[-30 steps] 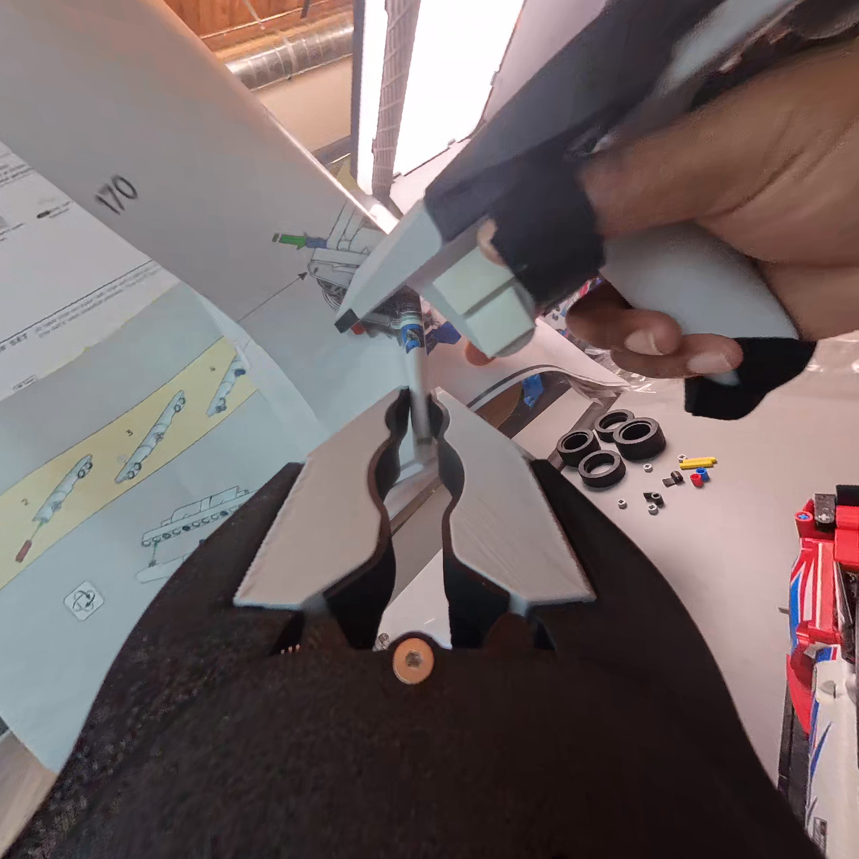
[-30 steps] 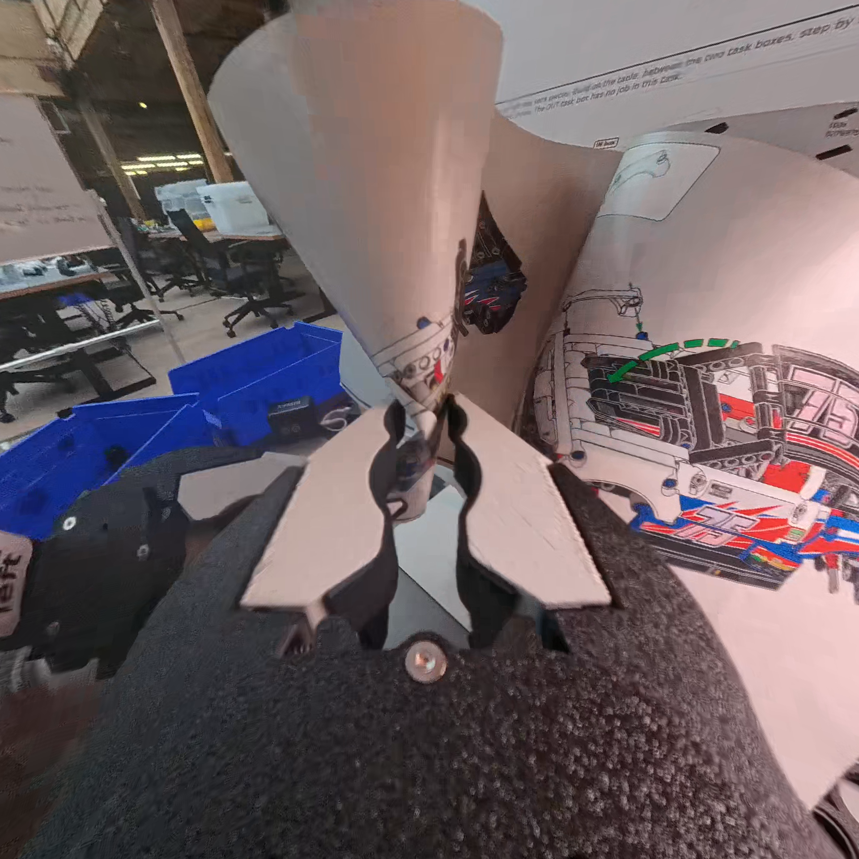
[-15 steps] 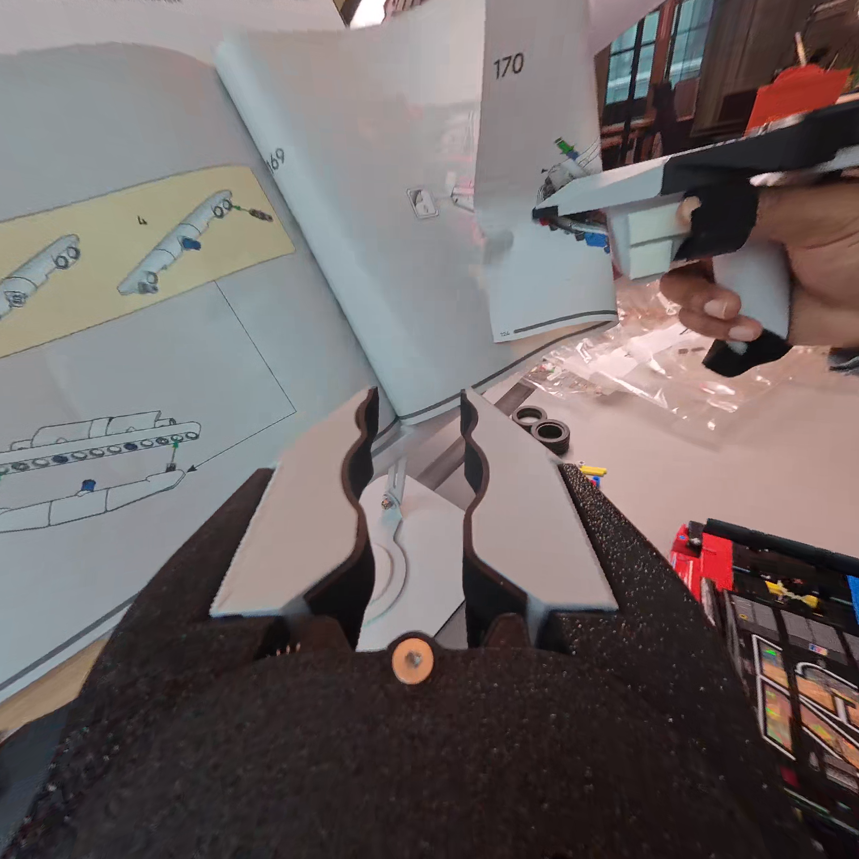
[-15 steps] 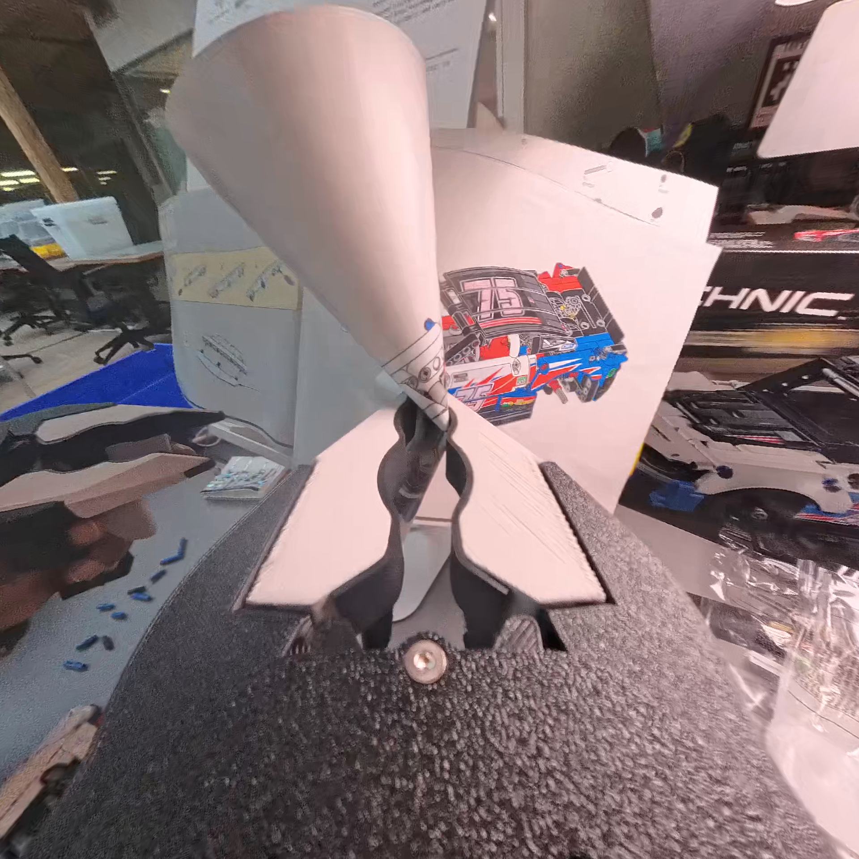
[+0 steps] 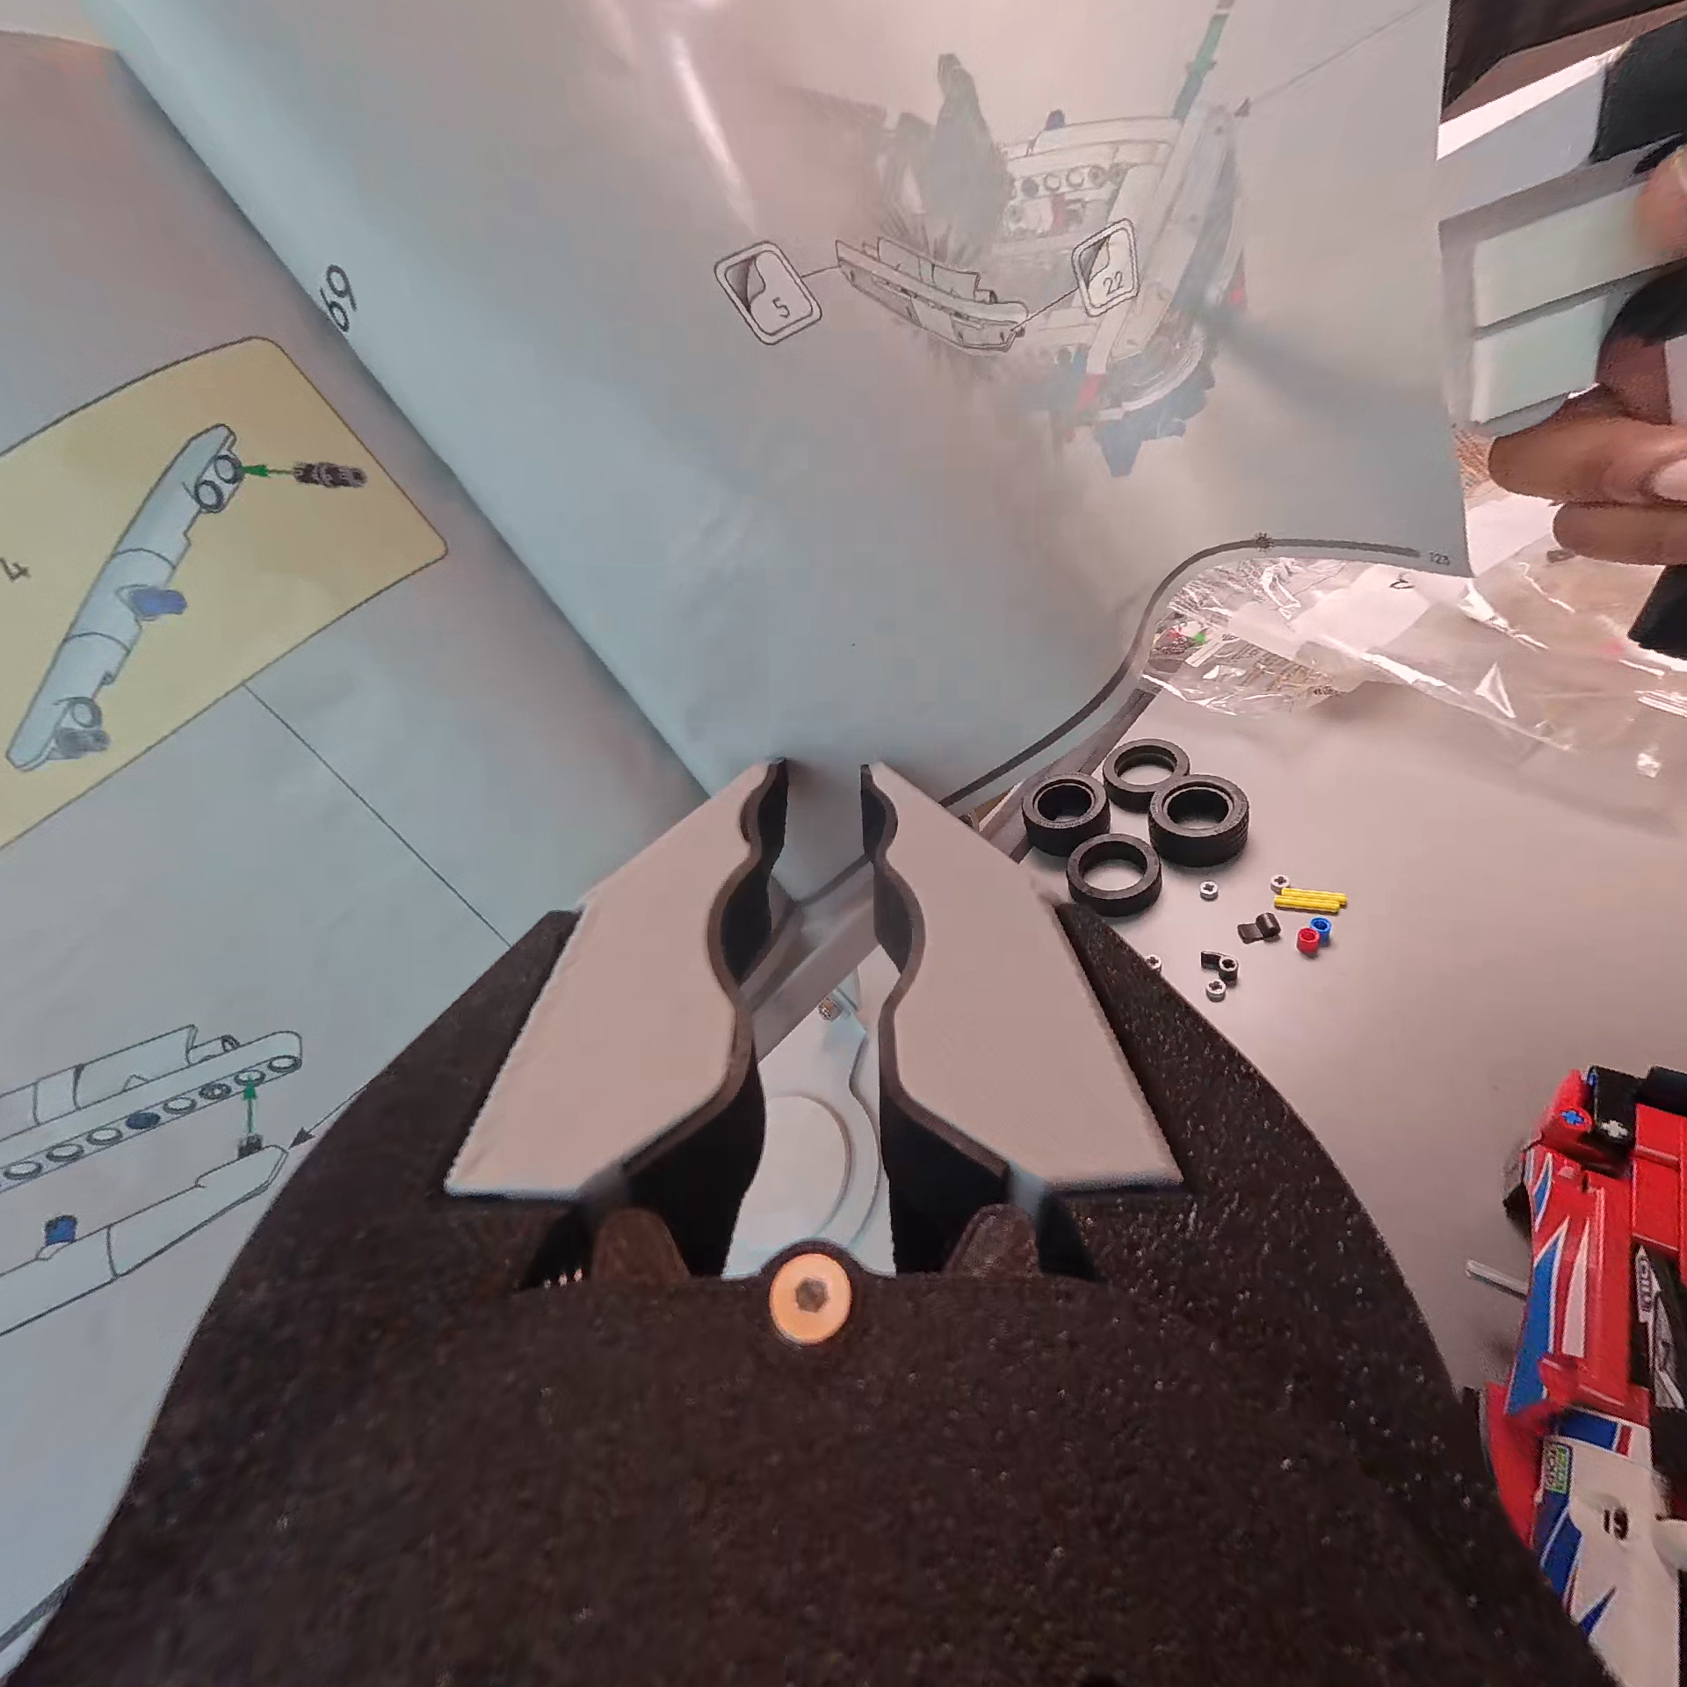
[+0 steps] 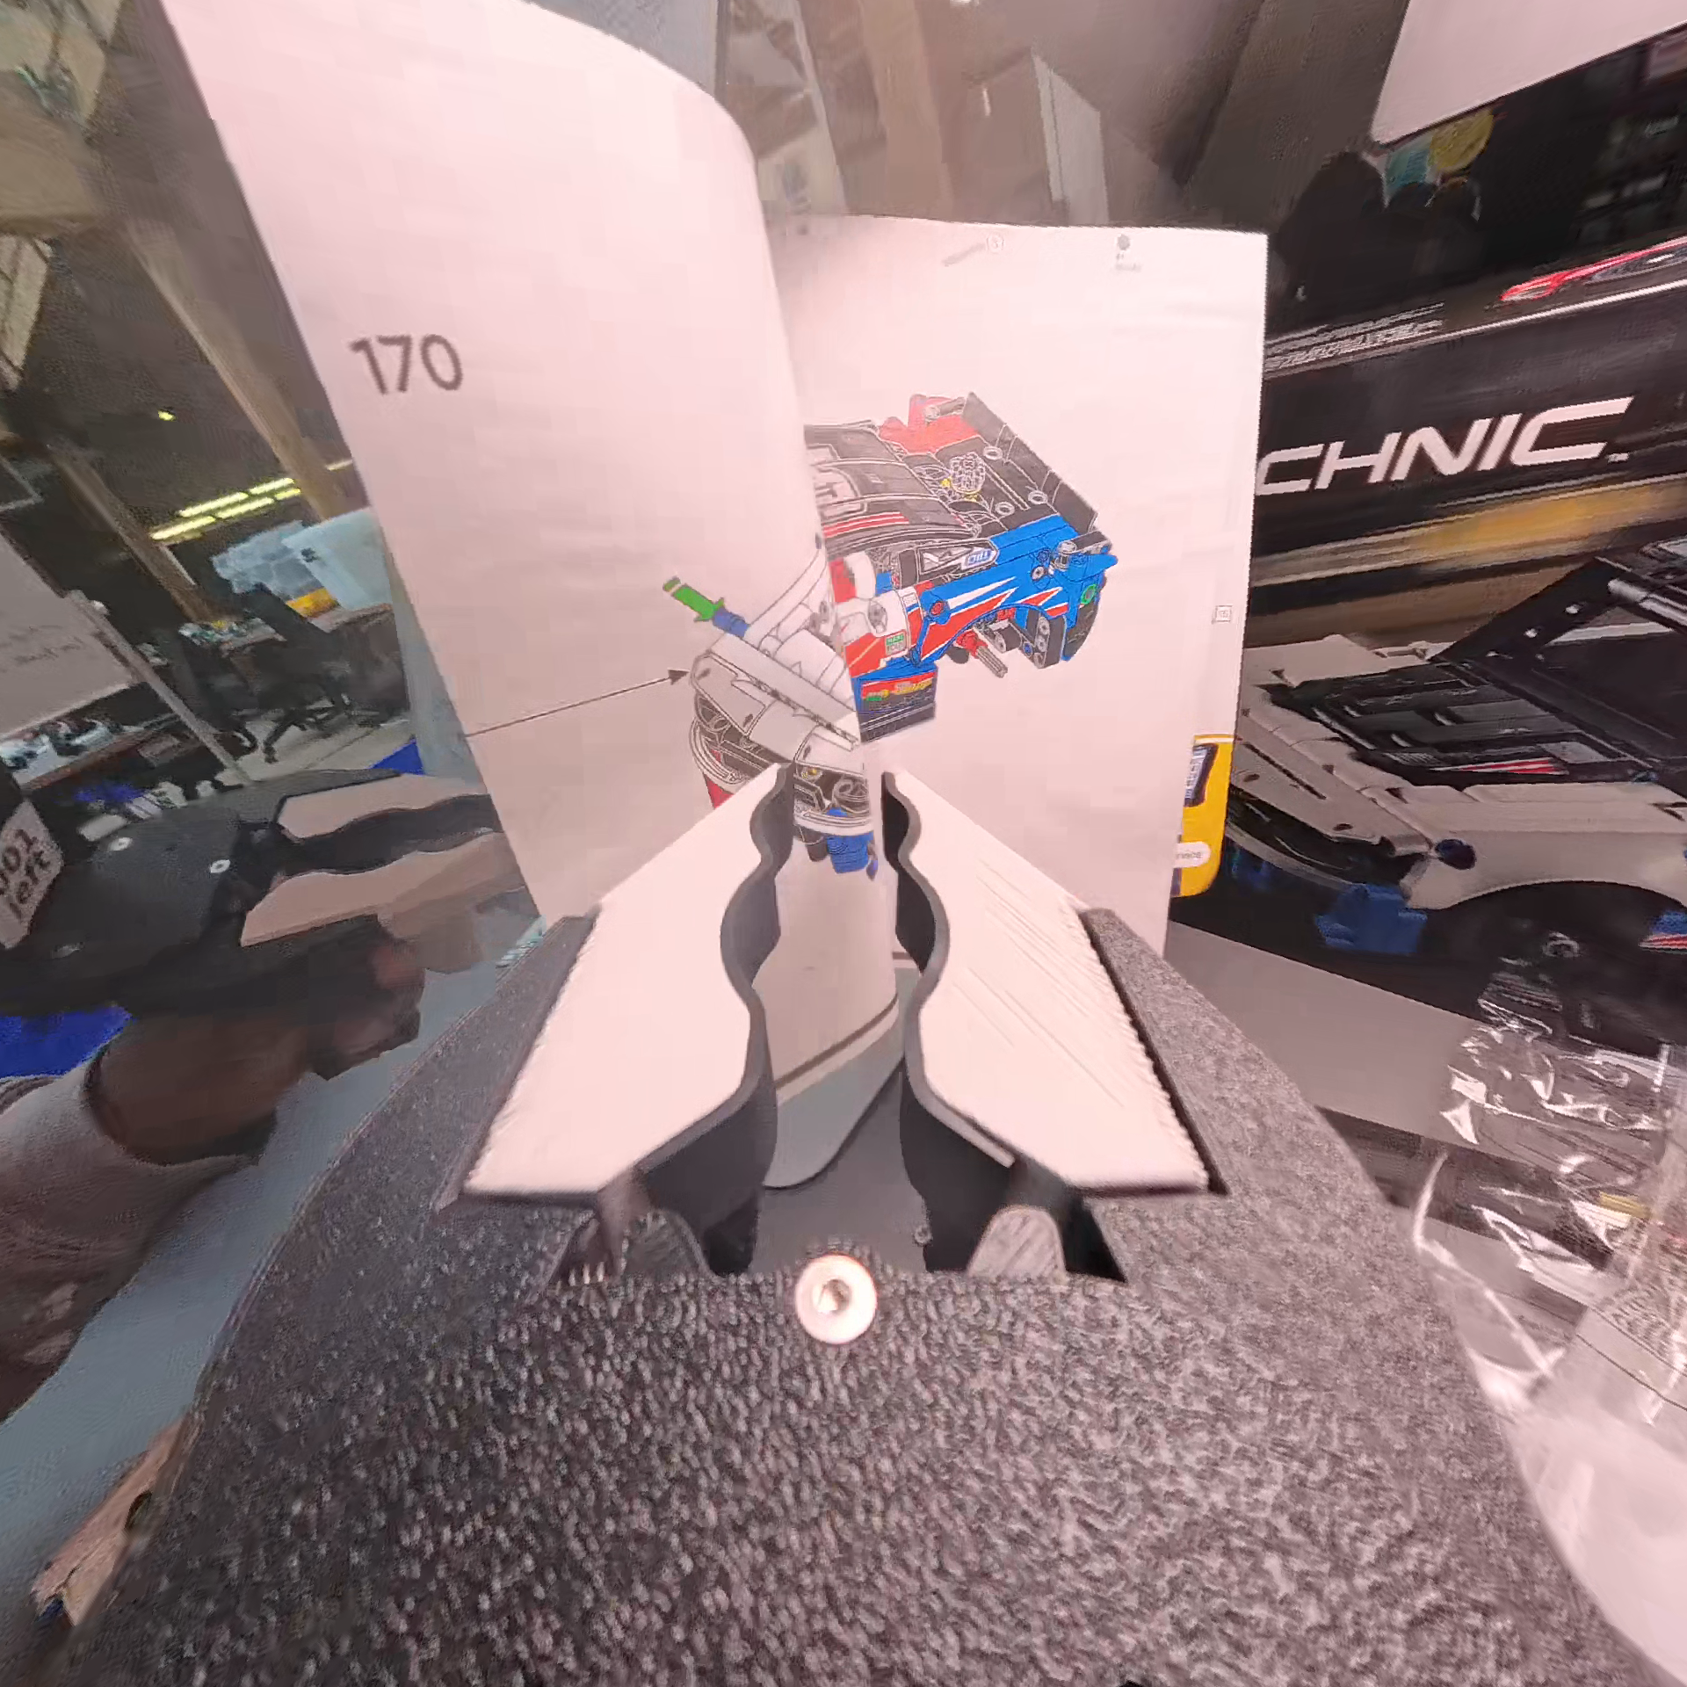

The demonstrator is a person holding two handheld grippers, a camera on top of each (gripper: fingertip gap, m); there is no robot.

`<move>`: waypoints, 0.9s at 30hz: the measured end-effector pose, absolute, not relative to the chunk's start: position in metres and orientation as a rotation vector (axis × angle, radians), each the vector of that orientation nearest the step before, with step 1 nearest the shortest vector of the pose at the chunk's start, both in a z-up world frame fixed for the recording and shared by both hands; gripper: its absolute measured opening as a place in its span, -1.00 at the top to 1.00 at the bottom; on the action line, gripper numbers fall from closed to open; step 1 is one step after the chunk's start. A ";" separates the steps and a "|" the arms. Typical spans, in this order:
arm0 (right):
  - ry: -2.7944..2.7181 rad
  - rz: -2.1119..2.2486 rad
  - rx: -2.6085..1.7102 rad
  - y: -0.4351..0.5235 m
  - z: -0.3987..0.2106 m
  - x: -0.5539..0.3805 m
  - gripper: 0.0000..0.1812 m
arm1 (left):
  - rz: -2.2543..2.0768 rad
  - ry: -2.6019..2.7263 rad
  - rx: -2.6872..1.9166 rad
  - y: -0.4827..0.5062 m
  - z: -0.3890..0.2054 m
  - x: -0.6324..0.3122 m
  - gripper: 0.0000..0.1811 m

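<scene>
An open instruction booklet [image 5: 566,383] stands in front of both grippers. My left gripper [image 5: 822,776] is open, its tips at the bottom edge of a raised page [image 5: 913,566], close to the fold. My right gripper [image 6: 833,785] is open, and the free edge of that turned page [image 6: 584,511] hangs loosely between its fingers. The right gripper, in a hand, shows at the top right of the left wrist view [image 5: 1552,274]. The left gripper shows at the left of the right wrist view [image 6: 365,849].
Several black tyres [image 5: 1132,822] and small loose parts [image 5: 1296,922] lie on the grey table to the right. A red, white and blue model car [image 5: 1625,1324] sits at the right edge. Clear plastic bags [image 5: 1415,639] and the kit's box [image 6: 1461,548] lie behind.
Both grippers have let go of the page: the left opened and dropped to the page's bottom edge, then the right opened. The page now stands more upright.
</scene>
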State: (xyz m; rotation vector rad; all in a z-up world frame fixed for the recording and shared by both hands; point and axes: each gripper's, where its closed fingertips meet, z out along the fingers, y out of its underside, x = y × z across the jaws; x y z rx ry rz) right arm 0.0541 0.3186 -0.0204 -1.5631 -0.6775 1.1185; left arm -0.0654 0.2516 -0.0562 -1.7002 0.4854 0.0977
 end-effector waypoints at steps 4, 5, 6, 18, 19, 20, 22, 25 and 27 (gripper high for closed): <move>-0.684 1.397 -1.451 0.300 -0.010 0.060 0.65 | 0.116 0.495 -1.706 0.252 -0.057 -0.065 0.83; -0.718 1.480 -1.397 0.290 -0.007 0.062 0.55 | 0.119 0.498 -1.708 0.252 -0.057 -0.065 0.83; -0.751 1.537 -1.362 0.281 -0.005 0.063 0.49 | 0.122 0.501 -1.710 0.252 -0.057 -0.065 0.83; -1.014 1.089 -1.365 0.247 -0.033 0.060 -0.21 | 0.186 0.512 -1.747 0.255 -0.059 -0.065 0.84; -1.011 0.996 -1.359 0.248 -0.034 0.062 -0.22 | 0.198 0.515 -1.753 0.255 -0.059 -0.065 0.84; -1.014 0.900 -1.351 0.249 -0.036 0.064 -0.22 | 0.205 0.517 -1.756 0.256 -0.059 -0.064 0.84; -0.965 0.697 -1.356 0.259 -0.037 0.068 -0.02 | 0.209 0.523 -1.755 0.258 -0.059 -0.063 0.84; -0.864 0.592 -1.384 0.280 -0.038 0.078 0.57 | 0.199 0.512 -1.752 0.258 -0.059 -0.063 0.83; -0.750 0.553 -1.418 0.304 -0.036 0.092 0.94 | 0.198 0.509 -1.749 0.257 -0.059 -0.063 0.83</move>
